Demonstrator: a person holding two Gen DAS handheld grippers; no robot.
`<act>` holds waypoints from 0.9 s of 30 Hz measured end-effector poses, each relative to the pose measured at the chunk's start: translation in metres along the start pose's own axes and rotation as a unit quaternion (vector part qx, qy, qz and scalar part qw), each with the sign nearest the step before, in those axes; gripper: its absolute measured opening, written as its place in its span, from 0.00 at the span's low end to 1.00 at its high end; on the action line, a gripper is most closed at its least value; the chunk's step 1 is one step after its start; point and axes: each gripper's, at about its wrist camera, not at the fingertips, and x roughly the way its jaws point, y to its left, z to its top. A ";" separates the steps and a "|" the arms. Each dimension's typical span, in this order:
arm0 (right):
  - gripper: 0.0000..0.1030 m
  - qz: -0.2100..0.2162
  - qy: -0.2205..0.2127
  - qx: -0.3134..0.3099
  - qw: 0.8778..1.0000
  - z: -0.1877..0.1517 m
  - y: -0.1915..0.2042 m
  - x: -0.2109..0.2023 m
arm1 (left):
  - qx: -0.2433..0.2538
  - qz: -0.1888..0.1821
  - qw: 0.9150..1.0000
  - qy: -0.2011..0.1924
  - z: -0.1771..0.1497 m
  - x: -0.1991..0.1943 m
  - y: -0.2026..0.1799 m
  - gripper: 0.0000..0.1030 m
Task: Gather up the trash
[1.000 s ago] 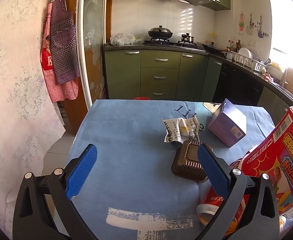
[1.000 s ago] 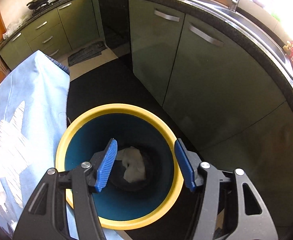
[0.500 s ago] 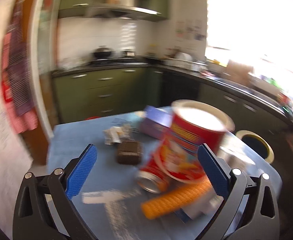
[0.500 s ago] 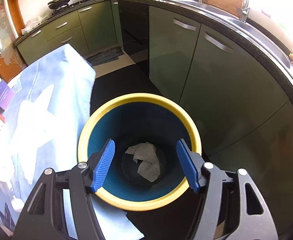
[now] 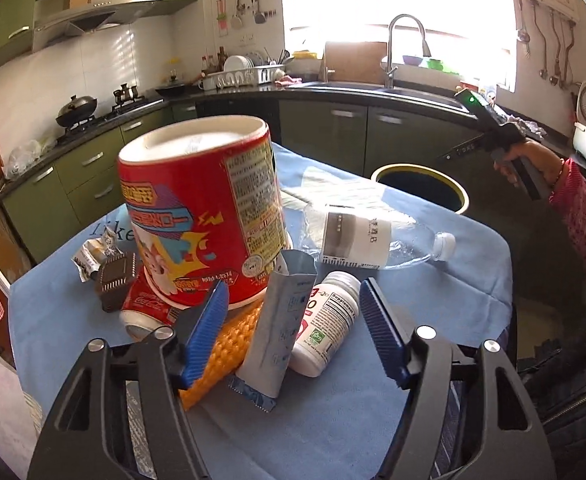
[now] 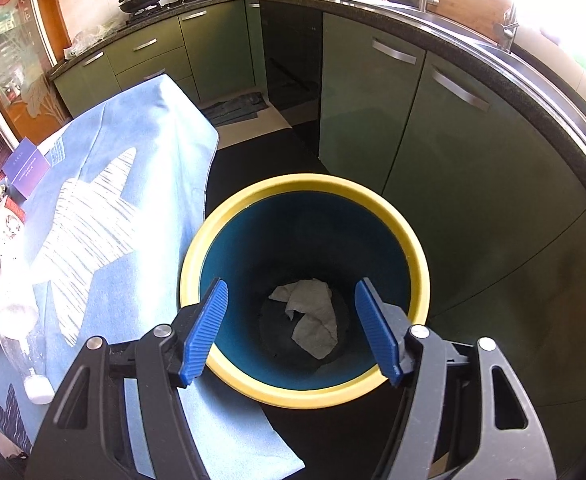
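Our left gripper (image 5: 295, 320) is over the near part of the table, pointing down at the pile of trash. Its jaws are closing, and between them stand a grey-blue pouch (image 5: 279, 328) and a white pill bottle (image 5: 325, 320). We cannot see either pad pressing on them. Just beside the left pad lies an orange mesh roll (image 5: 229, 348), partly under the pouch. Behind it a big red tub (image 5: 205, 208) stands tilted on a red can (image 5: 149, 312). Left of the can sit a dark ribbed tray (image 5: 113, 280) and a crumpled wrapper (image 5: 93, 256). Behind the pill bottle a clear plastic bottle (image 5: 373, 240) lies on its side, cap to the right. All of this rests on the blue cloth (image 5: 373, 420) over the table.

Beyond the far right edge of the table stands the bin (image 5: 425, 188), yellow-rimmed. To its right, a hand (image 5: 529, 160) in a pink patterned sleeve holds the other tool.

Our right gripper (image 6: 289, 328) hangs above that bin (image 6: 305, 396), pointing steeply down into it. Its jaws stand partly apart with nothing between them. A crumpled white tissue (image 6: 313, 320) lies at the bottom of the bin. The cloth (image 6: 113, 220) drapes just left of the bin, touching its rim, with the bottle (image 6: 17, 336) at the left edge. Green cabinets (image 6: 453, 160) curve round behind.
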 end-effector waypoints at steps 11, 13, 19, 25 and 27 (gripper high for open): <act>0.62 0.017 0.002 0.000 1.000 -0.002 0.000 0.011 | -0.006 -0.014 1.000 0.019 -0.002 0.005 0.005 0.13; 0.62 0.023 -0.002 -0.002 1.000 -0.004 0.000 0.010 | 0.000 -0.011 1.000 0.016 0.002 -0.001 0.000 0.12; 0.62 0.035 -0.025 0.002 0.999 -0.010 -0.008 0.001 | 0.039 -0.004 0.999 -0.010 0.040 -0.020 -0.024 0.12; 0.62 0.037 -0.050 0.026 0.998 -0.026 -0.038 -0.015 | 0.061 -0.051 0.996 -0.049 0.099 0.001 -0.068 0.12; 0.62 0.034 -0.055 0.035 0.997 -0.032 -0.050 -0.020 | 0.067 -0.082 0.993 -0.054 0.123 0.022 -0.090 0.12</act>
